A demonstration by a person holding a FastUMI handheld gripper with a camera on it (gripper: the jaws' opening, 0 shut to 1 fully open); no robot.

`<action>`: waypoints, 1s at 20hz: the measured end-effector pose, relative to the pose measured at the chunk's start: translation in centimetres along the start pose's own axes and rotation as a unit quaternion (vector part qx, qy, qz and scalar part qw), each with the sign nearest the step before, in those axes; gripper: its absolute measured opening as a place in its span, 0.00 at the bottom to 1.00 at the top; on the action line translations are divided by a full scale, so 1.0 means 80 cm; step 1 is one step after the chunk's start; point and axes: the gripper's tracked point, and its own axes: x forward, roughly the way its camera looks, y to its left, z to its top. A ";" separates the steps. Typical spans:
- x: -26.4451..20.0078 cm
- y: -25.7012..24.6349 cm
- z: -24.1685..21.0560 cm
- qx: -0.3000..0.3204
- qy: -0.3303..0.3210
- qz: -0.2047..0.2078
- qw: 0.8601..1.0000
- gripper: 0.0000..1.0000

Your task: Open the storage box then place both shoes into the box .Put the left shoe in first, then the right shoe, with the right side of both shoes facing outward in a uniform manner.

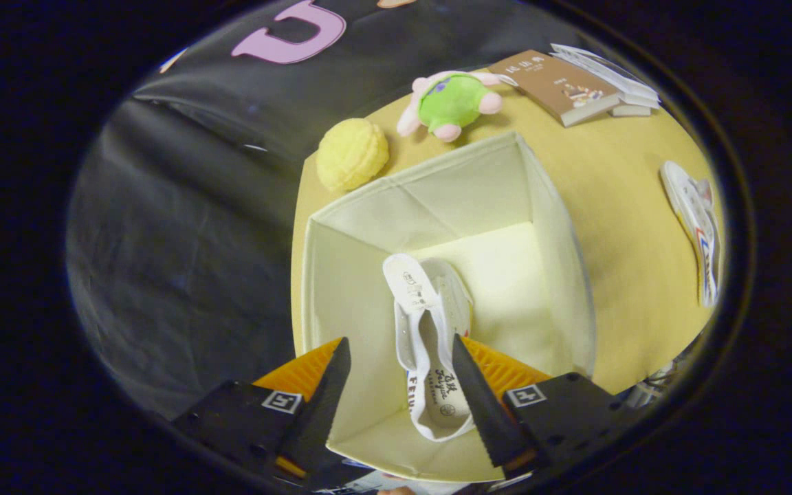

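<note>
the storage box point(561, 275) stands open on the yellow counter point(616, 199), and it is the landmark for all places here. inside the box 1 white shoe point(434, 344) lies on its side near the wall of the box that is closest to the tool, with its opening turned upward toward the camera and its toe pointing toward the far wall. the tool point(401, 371) hovers above this near part of the box with its 2 fingers spread apart; the shoe shows between them, but the left finger is clearly apart from it and the right finger is just beside the heel part, so i cannot tell if that one touches. the second shoe point(697, 230) lies on the counter to the right of the box, well apart from it. beyond the far left corner of the box a yellow ball point(351, 152) rests on the counter, near its edge. beyond the far wall of the box a green and pink plush toy point(452, 103) lies, and farther right from it some books point(575, 86) lie in a small pile. the rest of the box floor is bare and pale.
</note>
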 end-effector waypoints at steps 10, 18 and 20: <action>-0.119 -0.084 0.019 -0.152 -0.014 0.021 0.988 1.00; -0.199 -0.259 0.063 -0.187 -0.079 -0.075 0.976 1.00; -0.205 -0.297 0.067 -0.186 -0.077 -0.090 0.975 1.00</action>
